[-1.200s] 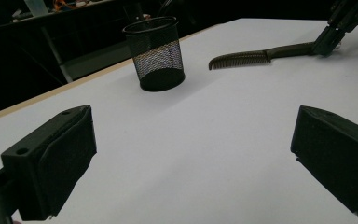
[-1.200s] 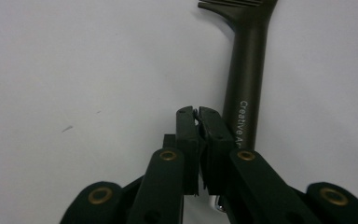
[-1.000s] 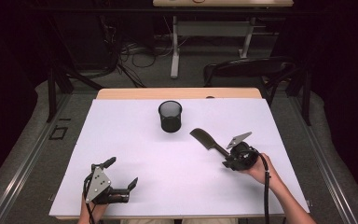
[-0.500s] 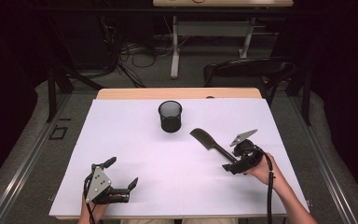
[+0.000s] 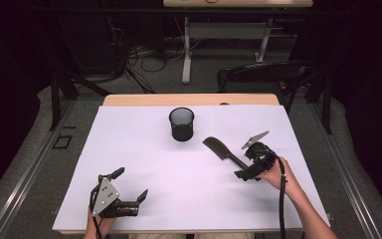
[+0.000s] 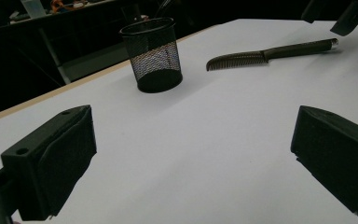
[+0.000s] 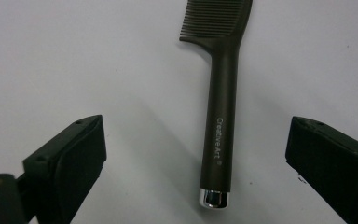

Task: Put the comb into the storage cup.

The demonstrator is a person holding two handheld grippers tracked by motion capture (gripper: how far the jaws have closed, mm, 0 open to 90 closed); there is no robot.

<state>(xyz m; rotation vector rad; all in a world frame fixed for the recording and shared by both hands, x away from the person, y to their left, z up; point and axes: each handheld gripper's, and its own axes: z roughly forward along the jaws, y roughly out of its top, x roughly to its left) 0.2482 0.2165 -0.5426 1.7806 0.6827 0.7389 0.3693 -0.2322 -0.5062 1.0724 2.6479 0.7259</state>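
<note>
Comb point(image 7: 221, 116) lies flat on the white table cover point(image 5: 144, 149), right of centre, handle end toward the right gripper point(image 5: 251, 167). Dark brown or black body, hard to say which in this light; teeth along one edge of the head, chrome cap at the butt of the handle. White lettering along the handle reads "CreativeArt", followed by a small mark, probably a registered sign, too fine to confirm.

Right gripper: jaws have just been opening and now stand wide. In the right gripper view the handle lies on the table between them, clear of both pads. Nothing gripped.

Left gripper point(image 5: 127, 191): near the front left of the table, jaws wide apart, nothing between them, well away from the comb.

Black mesh cup point(image 5: 181, 124) stands upright toward the back of the table, near the comb's head but not touching it. No label readable on the cup.
</note>
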